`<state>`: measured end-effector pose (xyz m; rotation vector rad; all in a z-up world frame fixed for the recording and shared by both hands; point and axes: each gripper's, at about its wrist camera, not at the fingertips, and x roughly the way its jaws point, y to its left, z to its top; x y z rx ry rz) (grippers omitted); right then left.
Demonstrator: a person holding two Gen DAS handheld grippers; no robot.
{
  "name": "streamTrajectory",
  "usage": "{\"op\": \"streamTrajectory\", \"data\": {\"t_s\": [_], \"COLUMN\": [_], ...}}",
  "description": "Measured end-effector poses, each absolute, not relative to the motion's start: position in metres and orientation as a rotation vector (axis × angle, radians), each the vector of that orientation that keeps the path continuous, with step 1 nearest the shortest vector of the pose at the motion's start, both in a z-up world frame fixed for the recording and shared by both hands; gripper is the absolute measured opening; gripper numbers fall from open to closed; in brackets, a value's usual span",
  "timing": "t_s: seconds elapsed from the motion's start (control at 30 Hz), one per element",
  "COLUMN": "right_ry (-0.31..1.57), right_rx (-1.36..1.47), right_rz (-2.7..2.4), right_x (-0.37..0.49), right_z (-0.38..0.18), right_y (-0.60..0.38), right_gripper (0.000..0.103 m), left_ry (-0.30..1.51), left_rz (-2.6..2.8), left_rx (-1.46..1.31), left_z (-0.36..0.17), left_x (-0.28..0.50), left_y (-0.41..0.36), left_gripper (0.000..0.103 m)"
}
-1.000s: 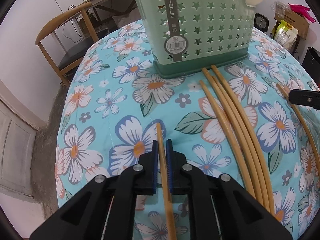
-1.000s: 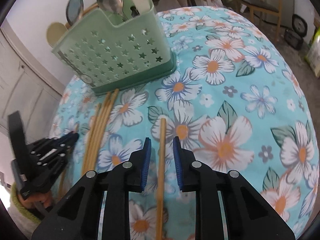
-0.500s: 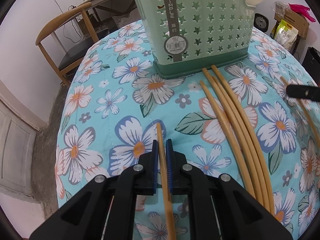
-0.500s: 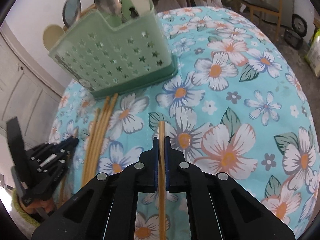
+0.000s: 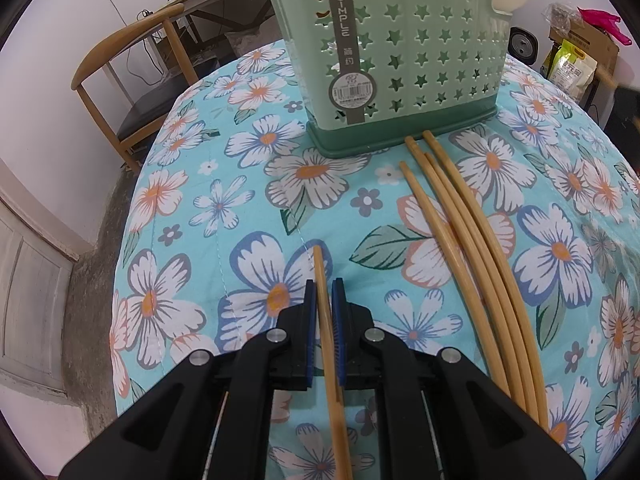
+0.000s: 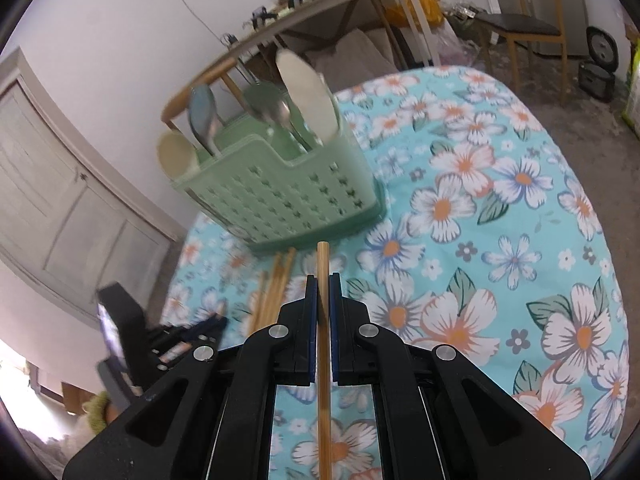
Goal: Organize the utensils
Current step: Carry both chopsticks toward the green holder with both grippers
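Chopsticks of pale bamboo: one (image 6: 322, 320), clamped moments ago by the right gripper (image 6: 322, 292), now rides lifted above the floral tablecloth (image 6: 500, 240), pointing toward the green star-perforated plastic holder (image 6: 276, 192). The left gripper (image 5: 325, 300) stays pinched on another chopstick (image 5: 326, 320) down on the cloth; four more (image 5: 460, 216) lie beside it.

basket (image 5: 400, 52) top cut off | basket utensils (image 6: 280, 112) blurred | held chopstick (image 6: 323, 360) rear cut off
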<state>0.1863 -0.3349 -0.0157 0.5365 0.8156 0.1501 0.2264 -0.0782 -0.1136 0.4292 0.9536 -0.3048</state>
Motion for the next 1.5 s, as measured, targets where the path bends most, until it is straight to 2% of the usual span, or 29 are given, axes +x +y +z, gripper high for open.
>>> {"op": "streamTrajectory", "data": {"t_s": [0.2,0.57,0.97,1.27,1.5], "right_ry": [0.730,0.714,0.632,0.614,0.602], "right_rx": [0.560,0.566,0.552,0.558,0.579], "right_rz": [0.178,0.168,0.188,0.181,0.170], "right_x": [0.177,0.170,0.165,0.157,0.150], "right_z": [0.007,0.010,0.038,0.040,0.039], "right_y": [-0.341,-0.342,-0.338,-0.339,-0.349], "right_gripper": [0.004,0.004,0.004,0.004,0.004], "left_ry": [0.955,0.935,0.779,0.766,0.589], "left_rz": [-0.305,-0.336,-0.517,-0.617,-0.685], "left_rx": [0.427,0.373,0.081,-0.054,-0.116], "left_z": [-0.114,-0.103,-0.012,0.038,0.114], "left_x": [0.227,0.228,0.208,0.211,0.211], "left_y": [-0.078,-0.072,-0.035,-0.021,-0.024], "left_gripper": [0.007,0.006,0.005,0.005,0.005]}}
